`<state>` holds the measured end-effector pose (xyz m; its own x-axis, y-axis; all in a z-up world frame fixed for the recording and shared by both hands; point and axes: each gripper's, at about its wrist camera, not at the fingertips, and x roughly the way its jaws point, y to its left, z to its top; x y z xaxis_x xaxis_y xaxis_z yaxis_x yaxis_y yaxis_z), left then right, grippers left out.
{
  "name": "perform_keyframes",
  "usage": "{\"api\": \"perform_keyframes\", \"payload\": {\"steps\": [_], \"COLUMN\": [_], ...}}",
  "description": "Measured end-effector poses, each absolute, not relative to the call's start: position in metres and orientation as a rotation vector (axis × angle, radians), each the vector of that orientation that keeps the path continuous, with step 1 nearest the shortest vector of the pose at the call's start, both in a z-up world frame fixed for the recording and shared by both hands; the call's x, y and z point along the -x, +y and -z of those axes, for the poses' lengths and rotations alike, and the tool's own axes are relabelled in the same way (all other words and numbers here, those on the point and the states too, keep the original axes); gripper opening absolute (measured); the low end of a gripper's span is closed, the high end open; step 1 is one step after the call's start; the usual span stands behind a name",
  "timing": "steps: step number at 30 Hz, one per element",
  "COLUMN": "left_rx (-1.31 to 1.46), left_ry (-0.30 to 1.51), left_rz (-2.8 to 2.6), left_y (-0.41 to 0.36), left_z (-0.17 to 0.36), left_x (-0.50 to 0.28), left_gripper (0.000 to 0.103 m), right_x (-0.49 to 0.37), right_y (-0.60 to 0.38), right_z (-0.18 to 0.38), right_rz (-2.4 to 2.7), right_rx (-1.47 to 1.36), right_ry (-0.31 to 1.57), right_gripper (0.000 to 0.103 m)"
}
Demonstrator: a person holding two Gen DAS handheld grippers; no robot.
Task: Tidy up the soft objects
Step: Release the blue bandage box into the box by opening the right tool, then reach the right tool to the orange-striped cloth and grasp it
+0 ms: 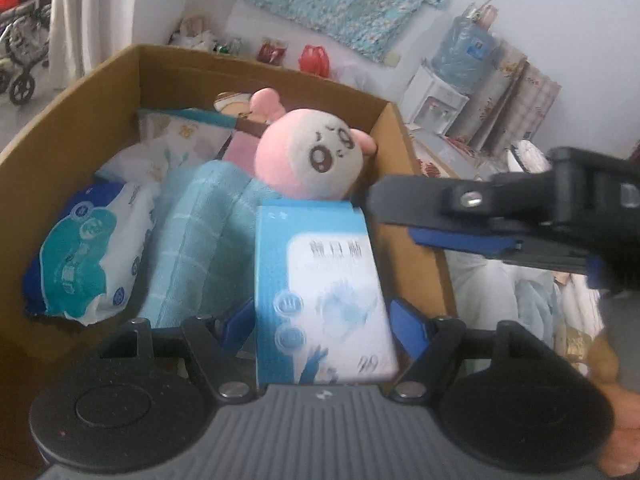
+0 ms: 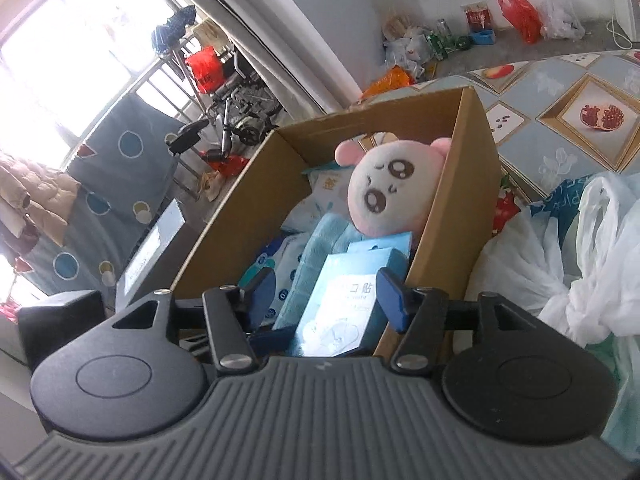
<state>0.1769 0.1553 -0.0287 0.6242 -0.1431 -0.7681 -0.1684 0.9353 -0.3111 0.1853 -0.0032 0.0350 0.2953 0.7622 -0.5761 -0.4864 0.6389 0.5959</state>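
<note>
We count one open brown cardboard box [image 1: 72, 120] at frame centre, holding one folded light-blue towel [image 1: 200, 232], one pink-and-white round plush toy [image 1: 312, 156], one wipes pack [image 1: 84, 256]. One light-blue carton [image 1: 320, 296] sits between the left gripper [image 1: 324, 324] pads, contact unclear; right gripper [image 2: 328, 300] likewise.

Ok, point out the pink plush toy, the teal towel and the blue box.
pink plush toy [image 1: 320, 156], left wrist view, face.
teal towel [image 1: 200, 236], left wrist view, folded middle.
blue box [image 2: 340, 312], right wrist view, front panel.

Both wrist cams close, angled down – share cardboard box [image 1: 72, 120] interior.
</note>
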Motion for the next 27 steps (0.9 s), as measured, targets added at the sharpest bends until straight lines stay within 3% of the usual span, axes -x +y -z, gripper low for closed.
{"api": "perform_keyframes", "payload": {"steps": [7, 13, 19, 27], "left_rx": [0.382, 0.281, 0.210, 0.090], "left_ry": [0.923, 0.791, 0.590, 0.515], "left_rz": [-0.031, -0.125, -0.105, 0.187], "left_y": [0.153, 0.141, 0.112, 0.038], "left_z": [0.031, 0.008, -0.034, -0.058], "left_x": [-0.178, -0.157, -0.107, -0.057], "left_gripper": [0.082, 0.084, 0.091, 0.094], "right_x": [-0.183, -0.170, -0.121, -0.036], "right_y": [-0.018, -0.053, -0.127, -0.259], "right_z": [-0.039, -0.052, -0.057, -0.055], "right_rz": [-0.860, -0.870, -0.825, -0.552], "right_rx": [-0.373, -0.457, -0.561, -0.617], "right_ry": [0.932, 0.871, 0.757, 0.595], "right_gripper": [0.058, 0.060, 0.068, 0.073]}}
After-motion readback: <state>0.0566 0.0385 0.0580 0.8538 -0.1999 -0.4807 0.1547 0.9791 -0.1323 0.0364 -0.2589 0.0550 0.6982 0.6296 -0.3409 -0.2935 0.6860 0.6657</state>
